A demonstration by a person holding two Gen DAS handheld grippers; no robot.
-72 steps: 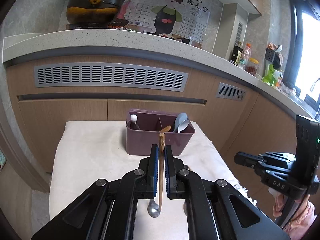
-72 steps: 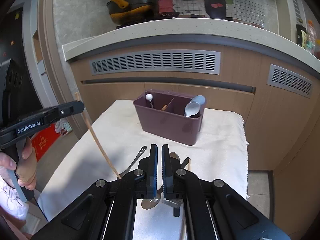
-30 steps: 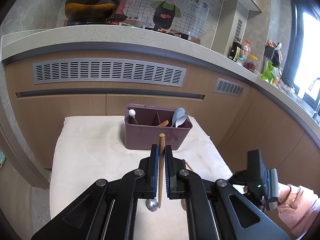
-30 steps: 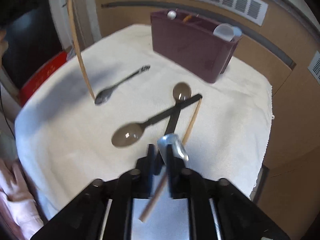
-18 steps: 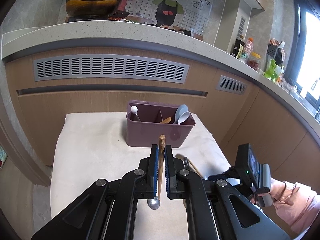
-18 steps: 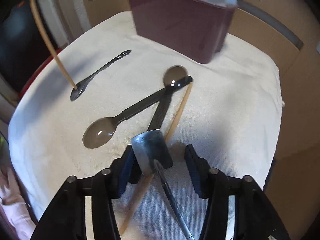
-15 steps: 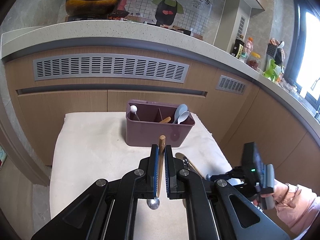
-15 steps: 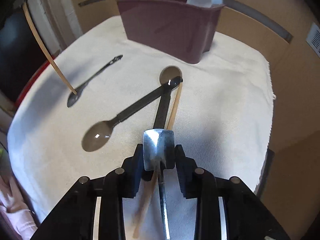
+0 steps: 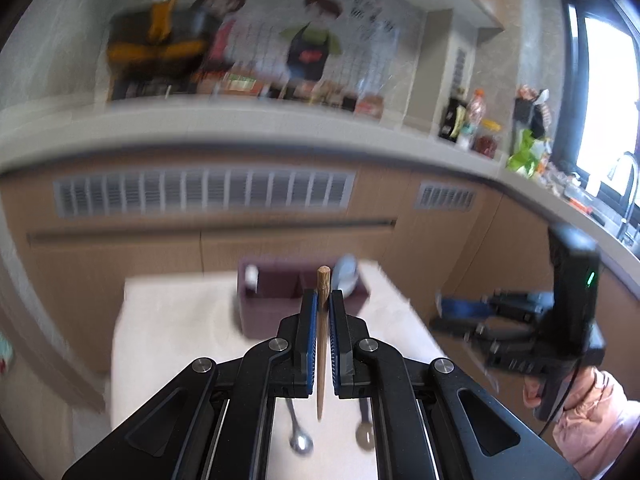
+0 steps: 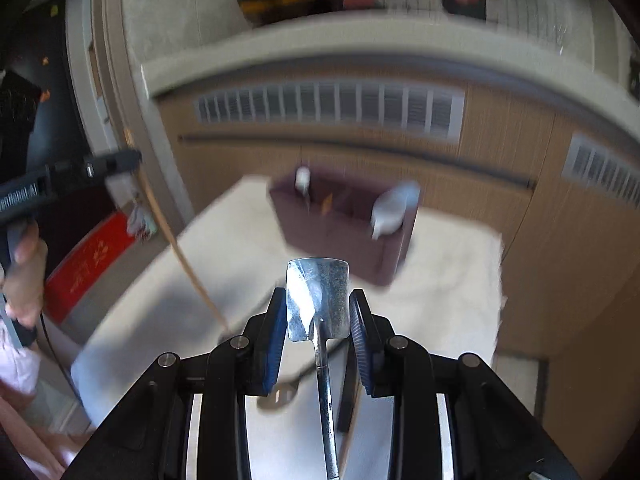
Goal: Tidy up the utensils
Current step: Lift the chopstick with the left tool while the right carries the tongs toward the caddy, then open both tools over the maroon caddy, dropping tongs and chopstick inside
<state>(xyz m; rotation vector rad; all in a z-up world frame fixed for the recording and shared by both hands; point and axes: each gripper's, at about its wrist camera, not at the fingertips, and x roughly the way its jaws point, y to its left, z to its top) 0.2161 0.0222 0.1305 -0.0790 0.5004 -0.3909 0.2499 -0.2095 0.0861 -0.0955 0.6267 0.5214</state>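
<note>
My left gripper (image 9: 322, 312) is shut on a wooden chopstick (image 9: 321, 340), held upright above the white cloth. My right gripper (image 10: 318, 312) is shut on the flat square end of a metal utensil (image 10: 318, 300), lifted off the cloth with its shaft hanging down. The purple utensil caddy (image 10: 344, 224) stands at the far side of the cloth, holding pale blue spoons (image 10: 394, 204) and a white-tipped utensil; it also shows in the left wrist view (image 9: 276, 300). The right gripper also shows in the left wrist view (image 9: 444, 314), and the left one in the right wrist view (image 10: 128, 160).
A metal spoon (image 9: 301, 442) and a dark spoon (image 9: 365, 436) lie on the white cloth (image 10: 248, 248) below the grippers. Wooden cabinets with vent grilles (image 9: 204, 196) and a counter stand behind. Both views are motion-blurred.
My right gripper has closed on the metal utensil, lifted it off the cloth and tilted up to face the caddy. My left gripper still holds the chopstick and has risen a little.
</note>
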